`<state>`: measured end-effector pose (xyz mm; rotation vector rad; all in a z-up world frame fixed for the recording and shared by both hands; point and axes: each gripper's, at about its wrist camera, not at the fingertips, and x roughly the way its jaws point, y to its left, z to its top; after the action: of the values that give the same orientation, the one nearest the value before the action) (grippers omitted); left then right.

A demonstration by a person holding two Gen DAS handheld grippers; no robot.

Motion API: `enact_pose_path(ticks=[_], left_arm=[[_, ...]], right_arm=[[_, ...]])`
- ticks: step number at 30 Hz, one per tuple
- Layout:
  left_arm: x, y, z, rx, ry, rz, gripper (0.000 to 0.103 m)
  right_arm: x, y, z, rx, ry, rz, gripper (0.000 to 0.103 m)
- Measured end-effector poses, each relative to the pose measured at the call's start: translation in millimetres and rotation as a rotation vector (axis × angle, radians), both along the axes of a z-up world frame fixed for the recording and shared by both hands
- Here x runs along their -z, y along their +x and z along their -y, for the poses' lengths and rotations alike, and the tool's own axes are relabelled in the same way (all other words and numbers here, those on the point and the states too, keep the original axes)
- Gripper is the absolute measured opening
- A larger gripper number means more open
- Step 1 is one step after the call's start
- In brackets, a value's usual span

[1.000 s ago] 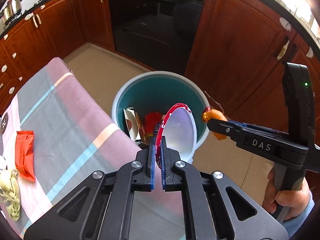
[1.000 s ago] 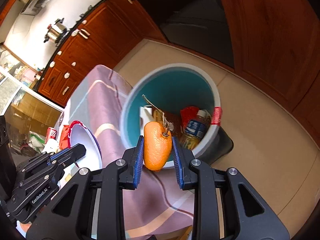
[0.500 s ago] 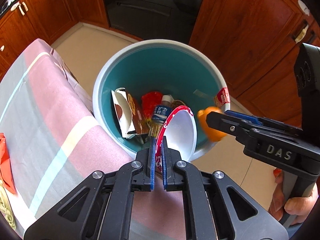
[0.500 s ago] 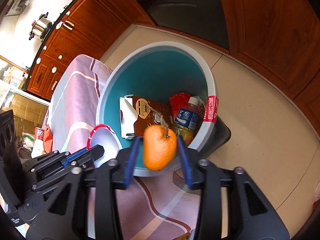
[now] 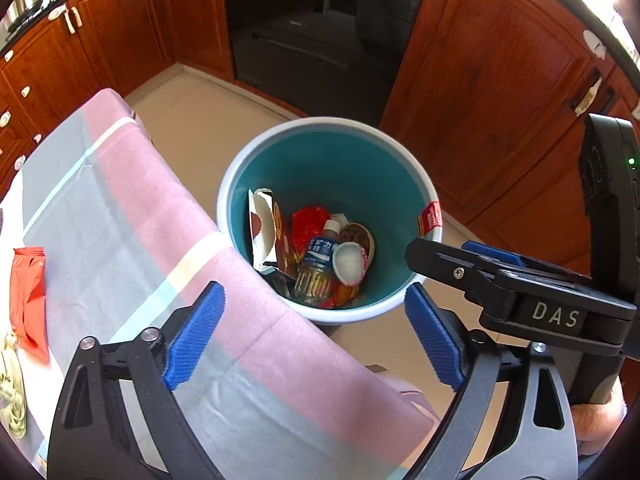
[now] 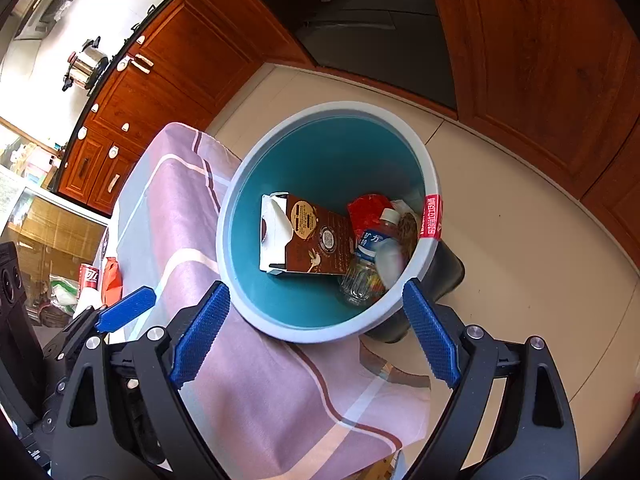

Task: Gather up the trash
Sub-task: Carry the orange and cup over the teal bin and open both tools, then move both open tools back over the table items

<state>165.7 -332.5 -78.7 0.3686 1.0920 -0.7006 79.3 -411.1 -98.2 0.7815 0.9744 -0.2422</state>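
Over bin [image 5: 240,184]: L claw [image 5: 316,328] & R claw [image 6: 316,332] both opening, nothing betw. pads.

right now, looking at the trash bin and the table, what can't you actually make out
- Bin bottom, both wrist views: buried under the carton, bottle and wrappers.
- White cup, right wrist view: a motion-blurred smear.
- Orange thing low in the bin, left wrist view: mostly hidden by the bottle and cup.
- Red packet and pale bundle on the tablecloth, left wrist view: cut by the frame edge.
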Motion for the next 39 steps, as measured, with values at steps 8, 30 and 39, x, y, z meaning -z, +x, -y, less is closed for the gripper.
enact_pose_path(ticks=[8,30,39], left_arm=[[-20,-11,-39,-0.053,-0.031,0.018,0.098],[-43,-41,-238,-0.307,-0.093,0.043,0.099],[-31,-37,-328,-0.42,-0.077,0.048,0.099]], right_arm=[[-25,-8,-24,-0.025,-0.015,0.038,0.084],[-72,7,-183,-0.325,-0.109,0.067,0.084],[-45,39,-264,-0.486,-0.156,0.004,0.084]])
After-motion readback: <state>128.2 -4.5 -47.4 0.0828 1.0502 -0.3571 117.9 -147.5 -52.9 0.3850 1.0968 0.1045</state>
